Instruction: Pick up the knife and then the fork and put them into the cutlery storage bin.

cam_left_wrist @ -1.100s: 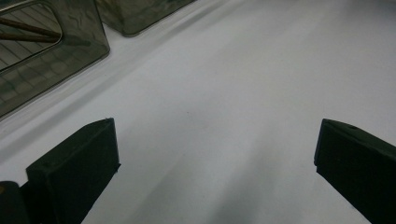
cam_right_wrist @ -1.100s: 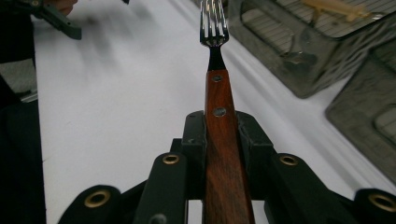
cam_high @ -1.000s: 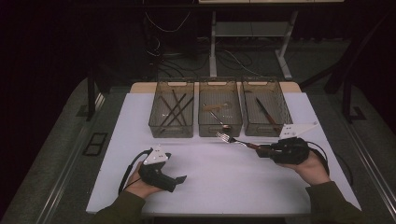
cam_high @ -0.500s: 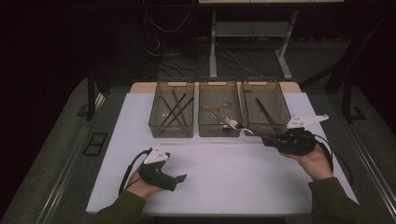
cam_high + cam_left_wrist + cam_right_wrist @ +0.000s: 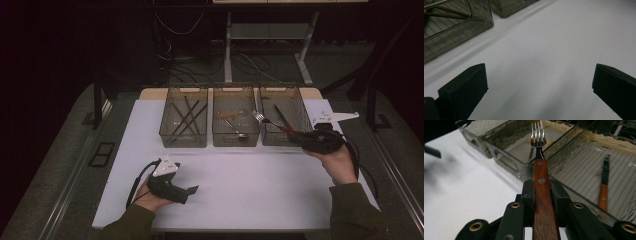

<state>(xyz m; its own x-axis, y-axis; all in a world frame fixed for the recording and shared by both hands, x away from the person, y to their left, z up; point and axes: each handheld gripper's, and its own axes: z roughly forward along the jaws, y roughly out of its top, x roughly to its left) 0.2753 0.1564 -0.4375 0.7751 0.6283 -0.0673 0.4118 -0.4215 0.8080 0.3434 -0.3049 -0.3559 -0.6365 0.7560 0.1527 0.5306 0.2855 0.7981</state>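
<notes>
At the lower left of the high view, the left tool [image 5: 192, 189] rests on the white desk [image 5: 250, 185], its jaws spread wide and empty. At upper centre stand three clear bins in a row: the left bin [image 5: 183, 136] holds dark sticks, the middle bin [image 5: 235, 135] a spoon, the right bin [image 5: 277, 135] a wooden-handled knife [image 5: 603, 192]. At right, the right tool [image 5: 295, 136] is clenched on the wooden handle of a fork [image 5: 262, 119]. The fork has just travelled right and upward in the frame; its tines now hang over the boundary between the middle and right bins. It seems ready to be dropped into a bin.
</notes>
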